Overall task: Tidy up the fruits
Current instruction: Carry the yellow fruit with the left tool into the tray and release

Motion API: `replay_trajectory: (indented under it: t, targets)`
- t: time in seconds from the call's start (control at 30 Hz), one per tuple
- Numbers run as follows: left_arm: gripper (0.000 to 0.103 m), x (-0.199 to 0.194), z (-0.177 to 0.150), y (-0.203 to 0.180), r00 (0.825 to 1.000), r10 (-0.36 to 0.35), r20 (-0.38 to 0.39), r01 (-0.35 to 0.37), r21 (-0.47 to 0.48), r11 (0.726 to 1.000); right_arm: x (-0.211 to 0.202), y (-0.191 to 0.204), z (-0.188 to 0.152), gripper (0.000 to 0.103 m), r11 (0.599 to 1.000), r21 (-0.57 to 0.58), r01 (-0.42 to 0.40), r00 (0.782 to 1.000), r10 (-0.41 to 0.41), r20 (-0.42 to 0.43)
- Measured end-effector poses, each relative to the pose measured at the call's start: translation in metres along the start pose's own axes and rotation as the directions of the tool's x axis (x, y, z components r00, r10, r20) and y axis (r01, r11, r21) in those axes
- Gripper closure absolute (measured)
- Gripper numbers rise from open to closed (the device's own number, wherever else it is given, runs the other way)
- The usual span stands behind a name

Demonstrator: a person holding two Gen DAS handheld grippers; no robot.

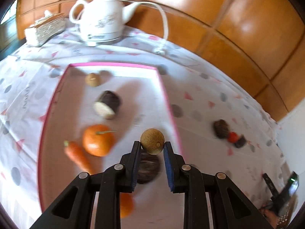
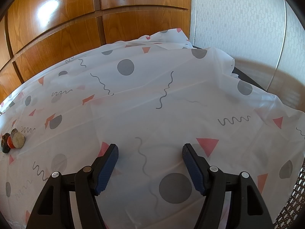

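My left gripper (image 1: 152, 145) is shut on a small round brown fruit (image 1: 152, 140), held above the pink-rimmed tray (image 1: 114, 64). In the tray lie an orange (image 1: 98, 140), a carrot (image 1: 78, 155), a dark cut piece with a pale face (image 1: 107, 104), a small tan fruit (image 1: 92, 79), a dark round fruit (image 1: 147, 169) under the jaws and a second orange (image 1: 126, 205) behind the fingers. My right gripper (image 2: 150, 150) stands open over bare tablecloth, nothing between its fingers. A small cluster of dark pieces and a red one (image 2: 12, 140) lies far left of it, the same cluster (image 1: 227, 132) right of the tray.
A white teapot-shaped kettle (image 1: 103, 17) with its cord (image 1: 164, 22) and a tissue box (image 1: 45, 28) stand at the back of the table. Wooden cabinet doors (image 2: 57, 24) run behind. The patterned cloth (image 2: 152, 105) falls off at the right edge by a wall.
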State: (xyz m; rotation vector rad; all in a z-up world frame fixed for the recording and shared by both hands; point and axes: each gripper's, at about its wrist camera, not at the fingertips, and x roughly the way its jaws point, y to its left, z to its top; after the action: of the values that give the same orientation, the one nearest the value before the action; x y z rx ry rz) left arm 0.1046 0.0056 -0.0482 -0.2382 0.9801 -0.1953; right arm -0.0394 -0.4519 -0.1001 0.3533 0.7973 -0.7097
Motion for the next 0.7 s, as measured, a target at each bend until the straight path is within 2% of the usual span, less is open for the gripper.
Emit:
replay_trajectory:
  t: [0.3,0.7]
  targets:
    - [0.078,0.011,-0.006,0.020,1.000,0.018,-0.015,-0.019,-0.041,0.999,-0.001,0.001,0.000,0.032,1.000,-0.003,0.001,1.000,-0.001,0.000]
    - [0.077,0.007,-0.009,0.019,1.000,0.030,-0.002,-0.030,-0.042,0.999,-0.001,0.001,-0.001,0.032,1.000,-0.006,0.004,1.000,-0.004,0.001]
